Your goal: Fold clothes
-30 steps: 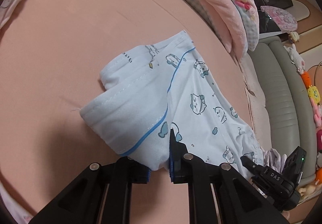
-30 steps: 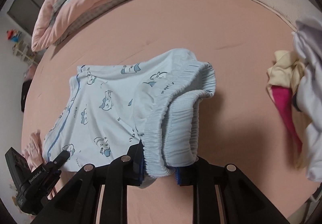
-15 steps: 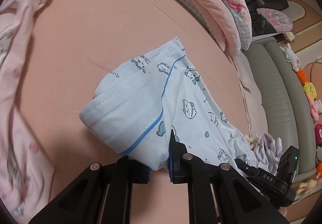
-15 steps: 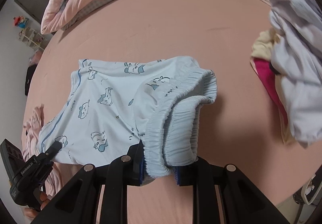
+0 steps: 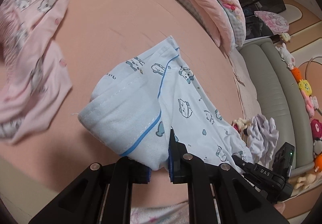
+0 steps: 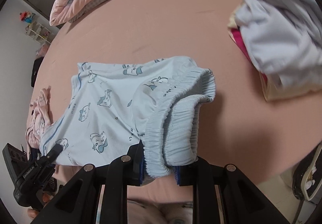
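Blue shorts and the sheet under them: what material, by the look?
Blue shorts: soft matte knit, probably cotton jersey; it drapes limp, the waistband is gathered elastic, and the hem shows stitching. Sheet: smooth matte woven or knit fabric, pulled taut with faint creases; fibre cannot be told.

- Left wrist view looks down close over the blue shorts hem end.
- Right wrist view faces their waistband end; both share shorts and bed.
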A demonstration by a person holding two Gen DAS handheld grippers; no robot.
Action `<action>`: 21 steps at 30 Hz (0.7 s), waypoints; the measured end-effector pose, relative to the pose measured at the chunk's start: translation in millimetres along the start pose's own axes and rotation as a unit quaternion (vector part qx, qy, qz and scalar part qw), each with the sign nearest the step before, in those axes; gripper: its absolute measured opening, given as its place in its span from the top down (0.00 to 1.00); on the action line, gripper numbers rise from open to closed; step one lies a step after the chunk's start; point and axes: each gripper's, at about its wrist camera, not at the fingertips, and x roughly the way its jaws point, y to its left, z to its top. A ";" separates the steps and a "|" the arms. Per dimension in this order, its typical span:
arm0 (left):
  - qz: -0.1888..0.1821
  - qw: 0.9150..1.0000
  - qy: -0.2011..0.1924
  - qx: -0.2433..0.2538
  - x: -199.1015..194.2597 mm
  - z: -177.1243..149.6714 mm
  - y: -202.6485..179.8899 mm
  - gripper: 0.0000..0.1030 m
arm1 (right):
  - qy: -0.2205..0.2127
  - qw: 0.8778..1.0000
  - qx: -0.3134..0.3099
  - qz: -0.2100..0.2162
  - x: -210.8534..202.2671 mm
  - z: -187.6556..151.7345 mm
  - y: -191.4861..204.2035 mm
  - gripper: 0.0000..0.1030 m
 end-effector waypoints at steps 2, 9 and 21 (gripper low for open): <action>0.001 1.000 0.000 0.005 -1.6 -4.4 -0.4 0.90 | -0.001 1.000 0.002 0.001 -1.9 -7.7 -3.4 0.81; 0.003 1.000 -0.001 0.022 -7.3 -18.6 -1.9 0.90 | -0.008 1.000 0.005 0.011 -4.2 -20.8 -5.2 0.81; 0.013 0.998 0.002 0.054 -11.1 -35.0 -3.0 0.90 | -0.011 1.000 -0.017 0.005 -4.2 -43.9 -11.9 0.81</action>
